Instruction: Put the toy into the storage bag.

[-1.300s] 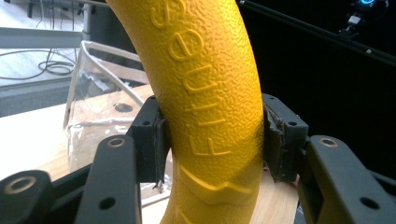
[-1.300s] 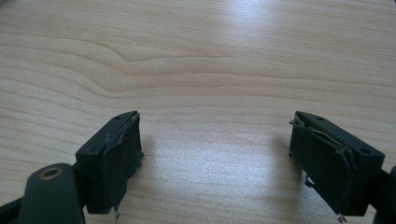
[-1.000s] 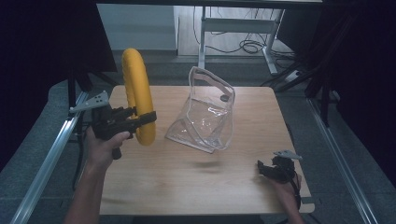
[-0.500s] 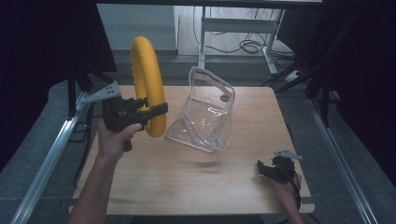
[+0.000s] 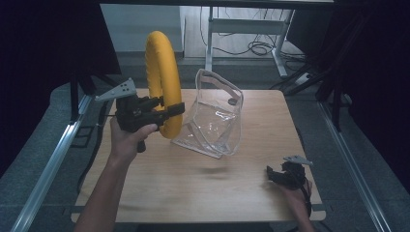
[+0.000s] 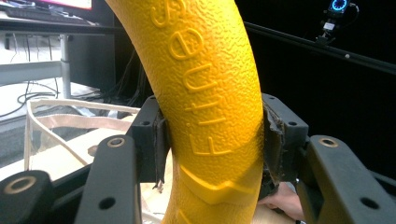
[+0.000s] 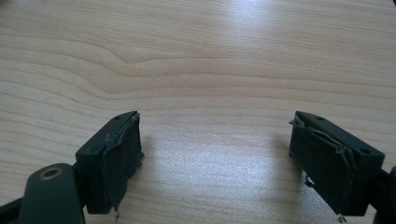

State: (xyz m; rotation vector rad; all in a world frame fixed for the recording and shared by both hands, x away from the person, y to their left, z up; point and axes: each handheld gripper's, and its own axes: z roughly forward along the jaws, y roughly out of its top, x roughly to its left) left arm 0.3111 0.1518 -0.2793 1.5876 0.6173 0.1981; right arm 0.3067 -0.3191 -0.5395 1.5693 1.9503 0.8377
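Yellow foam ring (image 5: 163, 82), one, stands upright at upper left, pinched by the left gripper (image 5: 167, 110) beside one clear bag (image 5: 212, 116). Right gripper (image 5: 278, 175), jaws spread, rests near the table (image 5: 193, 193)'s lower-right edge; bare wood between.

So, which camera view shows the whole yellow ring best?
The high view: the yellow ring stands upright, complete, beside the clear bag. The left gripper view shows a clamped section with raised lettering; the right gripper view shows wood.
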